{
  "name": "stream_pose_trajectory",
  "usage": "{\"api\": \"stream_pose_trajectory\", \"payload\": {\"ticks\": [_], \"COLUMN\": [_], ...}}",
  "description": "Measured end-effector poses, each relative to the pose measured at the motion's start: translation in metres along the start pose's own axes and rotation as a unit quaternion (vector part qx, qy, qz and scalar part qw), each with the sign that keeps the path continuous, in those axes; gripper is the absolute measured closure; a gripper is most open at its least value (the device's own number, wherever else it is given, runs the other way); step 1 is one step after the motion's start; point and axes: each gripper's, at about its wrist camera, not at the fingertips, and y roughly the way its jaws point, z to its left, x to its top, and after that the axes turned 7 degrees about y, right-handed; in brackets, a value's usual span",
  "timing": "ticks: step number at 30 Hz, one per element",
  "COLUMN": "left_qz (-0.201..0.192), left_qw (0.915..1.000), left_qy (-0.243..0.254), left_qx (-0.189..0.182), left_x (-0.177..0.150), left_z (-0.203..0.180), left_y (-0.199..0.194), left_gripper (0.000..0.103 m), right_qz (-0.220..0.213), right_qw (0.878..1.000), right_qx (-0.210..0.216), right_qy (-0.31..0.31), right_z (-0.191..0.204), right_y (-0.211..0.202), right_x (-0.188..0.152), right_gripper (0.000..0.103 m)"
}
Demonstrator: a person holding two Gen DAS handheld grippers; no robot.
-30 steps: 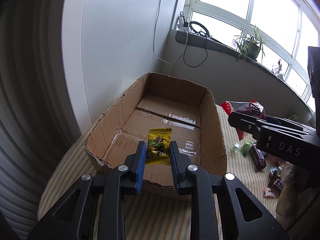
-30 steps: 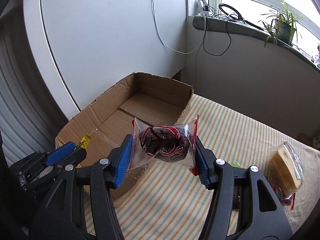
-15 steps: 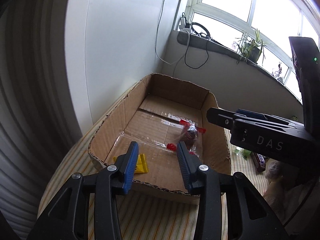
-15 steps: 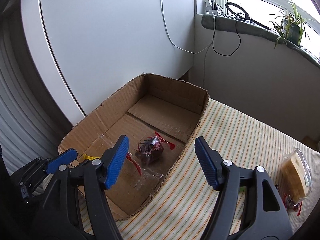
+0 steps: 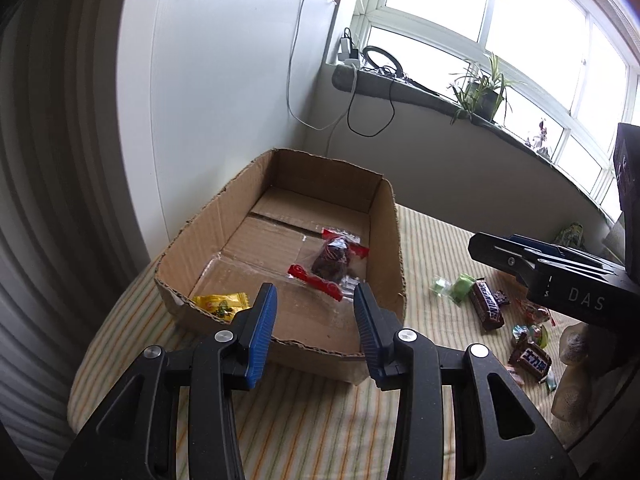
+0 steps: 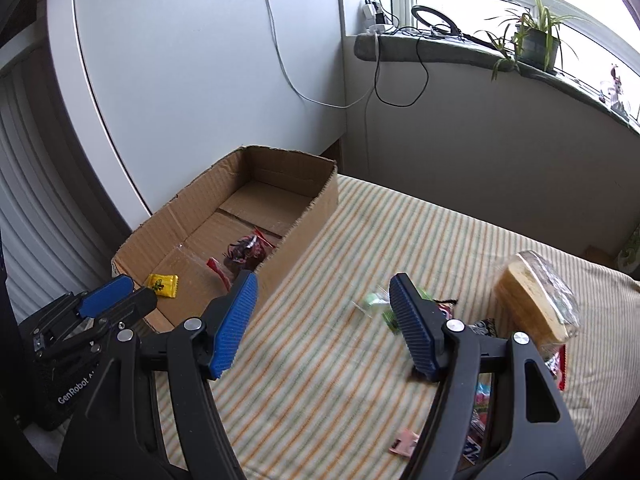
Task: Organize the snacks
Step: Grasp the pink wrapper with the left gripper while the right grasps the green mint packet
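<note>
An open cardboard box (image 5: pixel 394 240) stands on the striped cloth. Inside it lie a yellow candy packet (image 5: pixel 222 304) near the front left corner and a clear packet with red ends and a dark snack (image 5: pixel 332 264) toward the right wall. My left gripper (image 5: pixel 314 300) hovers at the box's near rim, open, with nothing between its fingers. My right gripper (image 6: pixel 322 292) is open and empty over the cloth, just right of the box (image 6: pixel 316 208). In the right wrist view the yellow packet (image 6: pixel 163 285) and the red-ended packet (image 6: pixel 244 252) also show.
Loose snacks lie on the cloth right of the box: a green candy (image 6: pixel 372 302), a chocolate bar (image 5: pixel 486 304), small wrapped sweets and a clear-wrapped bread pack (image 6: pixel 536 296). A white panel stands behind the box. A sill with cables and a plant (image 6: pixel 536 40) runs beyond.
Both grippers opened and let their packets drop into the box: yellow from the left, red-ended from the right. The left then drew back; the right swung right, over the cloth.
</note>
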Motion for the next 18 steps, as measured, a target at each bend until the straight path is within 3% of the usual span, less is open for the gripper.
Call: {"api": "stream_pose_trajectory", "payload": {"ticks": [12, 18], "left_qz": [0.036, 0.052], "left_qw": [0.9958, 0.9906], "left_qy": [0.048, 0.079], "left_qx": [-0.069, -0.099], "left_x": [-0.019, -0.03], "left_z": [-0.067, -0.101], "left_y": [0.01, 0.013], "left_gripper": [0.065, 0.064], "right_qz": [0.01, 0.032], "right_qw": [0.995, 0.989], "right_qx": [-0.073, -0.101], "right_qy": [0.074, 0.103], "right_z": [-0.114, -0.149], "right_y": [-0.054, -0.064], "right_x": [-0.054, -0.09], "right_gripper": [0.032, 0.032]}}
